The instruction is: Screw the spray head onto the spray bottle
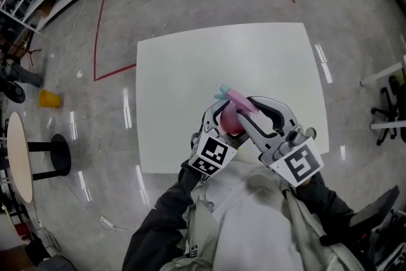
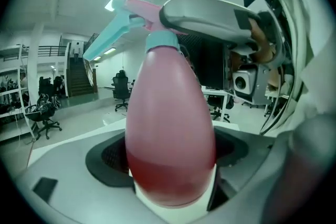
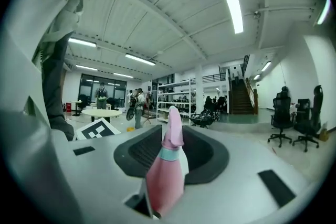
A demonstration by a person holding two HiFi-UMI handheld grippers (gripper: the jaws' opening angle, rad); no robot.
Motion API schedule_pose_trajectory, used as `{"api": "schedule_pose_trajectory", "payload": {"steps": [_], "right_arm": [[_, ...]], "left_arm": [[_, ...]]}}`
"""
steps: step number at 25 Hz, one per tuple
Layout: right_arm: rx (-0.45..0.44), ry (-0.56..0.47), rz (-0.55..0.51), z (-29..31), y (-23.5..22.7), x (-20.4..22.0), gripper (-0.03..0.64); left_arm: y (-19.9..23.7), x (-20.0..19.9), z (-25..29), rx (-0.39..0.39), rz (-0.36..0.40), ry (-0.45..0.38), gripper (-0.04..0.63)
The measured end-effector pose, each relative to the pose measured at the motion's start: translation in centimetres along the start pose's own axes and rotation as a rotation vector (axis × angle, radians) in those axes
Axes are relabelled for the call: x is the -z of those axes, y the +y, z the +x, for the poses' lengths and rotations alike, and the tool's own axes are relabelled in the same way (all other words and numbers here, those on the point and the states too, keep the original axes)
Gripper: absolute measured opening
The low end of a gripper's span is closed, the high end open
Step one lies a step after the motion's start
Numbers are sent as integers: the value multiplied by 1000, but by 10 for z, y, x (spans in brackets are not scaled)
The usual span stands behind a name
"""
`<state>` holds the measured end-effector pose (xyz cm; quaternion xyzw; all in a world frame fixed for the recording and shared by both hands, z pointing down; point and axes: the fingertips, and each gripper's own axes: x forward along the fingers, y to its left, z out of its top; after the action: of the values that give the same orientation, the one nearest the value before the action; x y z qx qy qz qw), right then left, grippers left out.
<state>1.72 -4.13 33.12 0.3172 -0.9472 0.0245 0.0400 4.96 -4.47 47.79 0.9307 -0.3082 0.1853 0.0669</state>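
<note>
Close under the head camera, the left gripper [image 1: 226, 118] has its fingers clamped wide around the belly of the pink spray bottle [image 2: 170, 128], held in the air above the white bench's [image 1: 190, 73] near edge. The right gripper's [image 1: 248, 110] fingers pinch the pink-and-teal spray head [image 1: 237, 98] sitting on the bottle's neck.

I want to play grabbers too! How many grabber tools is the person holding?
2. The left gripper grips the pink spray bottle by its body. The right gripper, right beside it, clamps the spray head. No others show.
</note>
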Motion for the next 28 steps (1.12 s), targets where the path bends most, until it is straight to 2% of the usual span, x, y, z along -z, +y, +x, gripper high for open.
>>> {"api": "schedule_pose_trajectory", "payload": {"steps": [6,9,12,15,19,23,28], "right_arm": [[-82,20,25,-2,12,8,95],[-169,-1,48,-4,32,7,95],[-244,-23,8,-7,45,6,95],[-248,-50,5,-15,36,6,95],[-173,-83,-8,-10,14,-1,95],[-259,-88,-27,-8,37,-3,95],[-326,-85,-2,-7,50,-1,95]], "left_arm": [[18,-3,-7,-46,-19,14,446],[16,-5,-6,-53,-10,14,446],[12,-9,-8,-28,1,-6,446],[12,-11,-13,11,-17,-39,446],[19,-9,-17,19,-6,-32,446],[13,-6,-12,7,12,4,446],[2,-10,-7,38,31,-12,446]]}}
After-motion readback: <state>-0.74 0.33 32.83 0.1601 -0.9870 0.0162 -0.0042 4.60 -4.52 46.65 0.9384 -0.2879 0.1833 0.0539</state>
